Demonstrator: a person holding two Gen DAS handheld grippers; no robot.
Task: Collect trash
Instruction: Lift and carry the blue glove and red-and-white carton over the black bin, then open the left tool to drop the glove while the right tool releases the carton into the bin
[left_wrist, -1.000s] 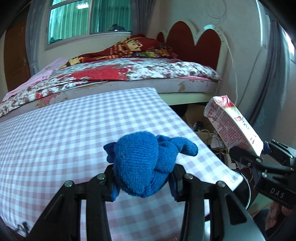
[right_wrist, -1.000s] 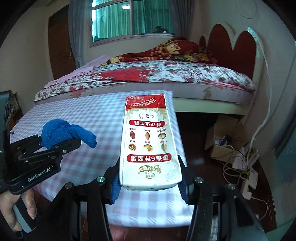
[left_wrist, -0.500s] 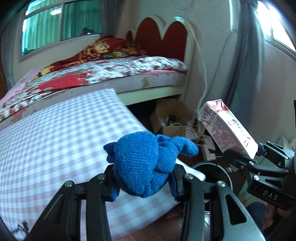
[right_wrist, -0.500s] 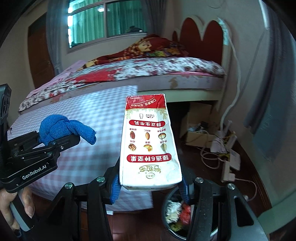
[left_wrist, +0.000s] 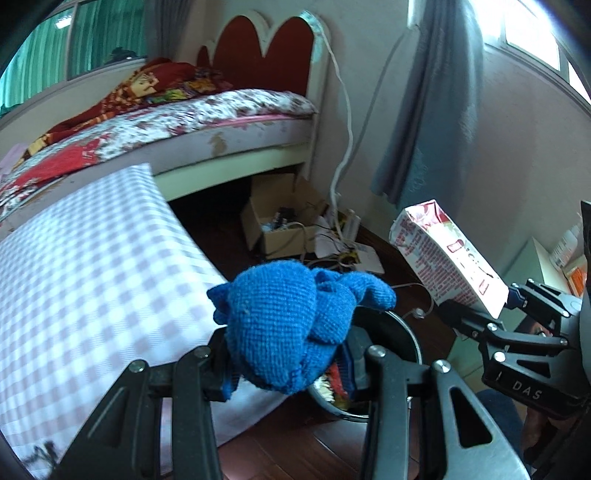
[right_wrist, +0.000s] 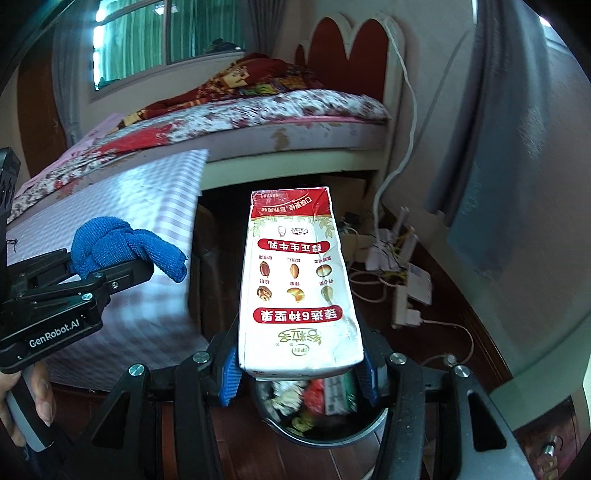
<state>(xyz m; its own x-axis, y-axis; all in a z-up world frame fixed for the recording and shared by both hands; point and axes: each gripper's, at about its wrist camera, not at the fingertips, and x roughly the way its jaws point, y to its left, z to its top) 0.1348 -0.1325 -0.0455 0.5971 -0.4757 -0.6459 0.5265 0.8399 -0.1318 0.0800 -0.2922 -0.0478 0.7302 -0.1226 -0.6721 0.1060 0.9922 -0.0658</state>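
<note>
The bed (right_wrist: 258, 122) fills the upper left of both views, and the checked desk (left_wrist: 92, 280) lies at the left below it. My right gripper (right_wrist: 299, 373) is clenched on the carton (right_wrist: 295, 280) at frame centre, above the bin (right_wrist: 325, 424) at the bottom. My left gripper (left_wrist: 288, 373) clamps the blue cloth (left_wrist: 291, 325) at lower centre, beside the bin's rim.
</note>
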